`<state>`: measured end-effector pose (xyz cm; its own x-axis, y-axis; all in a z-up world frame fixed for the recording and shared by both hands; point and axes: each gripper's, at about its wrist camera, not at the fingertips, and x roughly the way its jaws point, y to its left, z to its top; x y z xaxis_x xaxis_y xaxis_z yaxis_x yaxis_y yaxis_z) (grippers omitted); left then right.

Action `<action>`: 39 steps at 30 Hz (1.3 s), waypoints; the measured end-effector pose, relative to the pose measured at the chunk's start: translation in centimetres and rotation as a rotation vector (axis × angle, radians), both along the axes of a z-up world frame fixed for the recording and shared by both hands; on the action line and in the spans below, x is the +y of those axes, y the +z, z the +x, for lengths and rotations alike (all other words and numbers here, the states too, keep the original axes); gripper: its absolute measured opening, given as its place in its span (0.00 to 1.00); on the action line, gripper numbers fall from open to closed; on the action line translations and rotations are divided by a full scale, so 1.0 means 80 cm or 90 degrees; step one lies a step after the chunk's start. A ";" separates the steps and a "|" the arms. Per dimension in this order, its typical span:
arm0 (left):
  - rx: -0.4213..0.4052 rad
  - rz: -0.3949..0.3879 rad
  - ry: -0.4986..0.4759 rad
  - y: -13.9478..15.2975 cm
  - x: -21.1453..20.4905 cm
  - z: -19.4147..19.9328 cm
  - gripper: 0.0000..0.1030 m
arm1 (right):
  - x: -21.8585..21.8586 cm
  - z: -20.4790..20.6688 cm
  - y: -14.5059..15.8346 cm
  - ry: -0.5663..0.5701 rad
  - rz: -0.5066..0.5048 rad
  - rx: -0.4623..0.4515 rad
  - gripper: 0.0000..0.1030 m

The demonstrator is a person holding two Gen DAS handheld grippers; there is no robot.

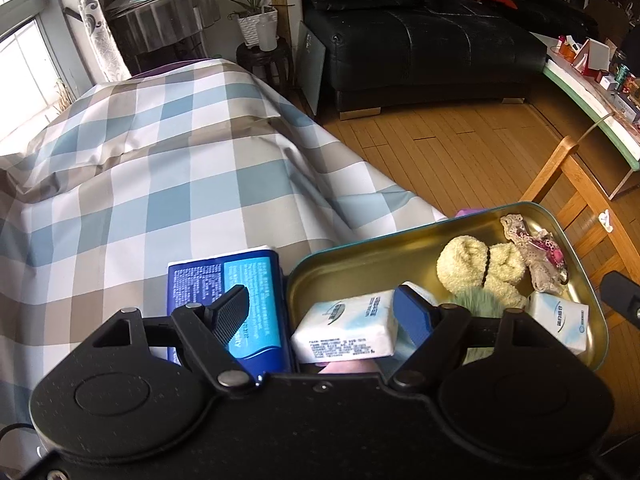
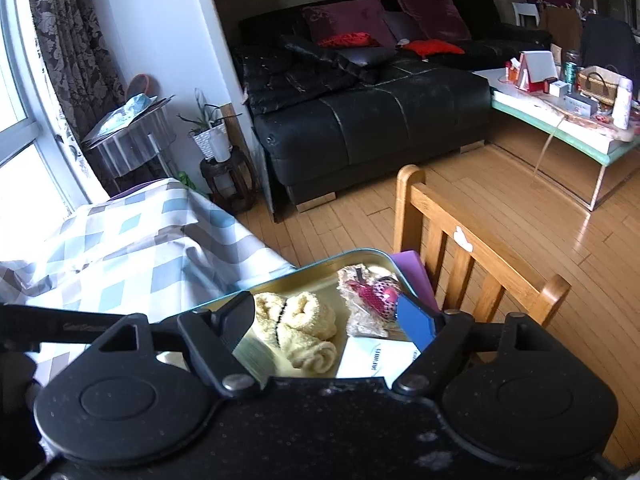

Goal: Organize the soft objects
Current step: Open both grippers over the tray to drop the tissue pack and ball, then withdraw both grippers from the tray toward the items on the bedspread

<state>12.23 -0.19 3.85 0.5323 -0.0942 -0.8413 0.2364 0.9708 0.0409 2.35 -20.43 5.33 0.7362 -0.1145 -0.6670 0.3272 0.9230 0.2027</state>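
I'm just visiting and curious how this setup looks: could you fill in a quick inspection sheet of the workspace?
Surface: checked tablecloth.
Job's things: gold tin holding yellow towel roll, lace pouch, two white tissue packs.
Clutter: blue tissue pack beside the tin.
Grippers: left gripper open around a white pack; right gripper open over the tin.
Cables: nothing seen.
Surroundings: black sofa, wooden chair, potted plant.

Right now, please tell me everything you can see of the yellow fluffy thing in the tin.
The yellow fluffy cloth looks like soft terry, pale yellow, rolled into several lobes with a thin dark band across the middle. It lies on the floor of the gold-coloured tin tray, beside a lace pouch with pink inside. No claw touches it.
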 end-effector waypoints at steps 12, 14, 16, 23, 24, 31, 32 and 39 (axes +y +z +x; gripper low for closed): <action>-0.008 0.017 0.051 0.014 0.057 -0.031 0.73 | 0.028 0.007 0.013 0.037 -0.023 0.005 0.78; -0.013 0.022 0.067 0.020 0.073 -0.037 0.73 | 0.041 0.010 0.023 0.058 -0.034 -0.002 0.78; -0.019 0.030 0.085 0.027 0.091 -0.044 0.73 | 0.053 0.011 0.034 0.082 -0.040 -0.009 0.79; -0.048 0.039 0.160 0.060 0.164 -0.075 0.73 | 0.084 0.019 0.092 0.165 -0.022 -0.015 0.80; -0.053 0.039 0.169 0.065 0.174 -0.079 0.74 | 0.088 0.019 0.103 0.174 -0.016 -0.016 0.80; -0.090 0.053 0.218 0.090 0.231 -0.117 0.77 | 0.123 0.019 0.182 0.237 -0.043 -0.012 0.83; -0.095 0.058 0.223 0.092 0.239 -0.123 0.77 | 0.129 0.020 0.194 0.248 -0.057 -0.010 0.84; -0.081 0.071 0.250 0.073 0.282 -0.142 0.79 | 0.174 0.013 0.266 0.291 -0.105 0.000 0.84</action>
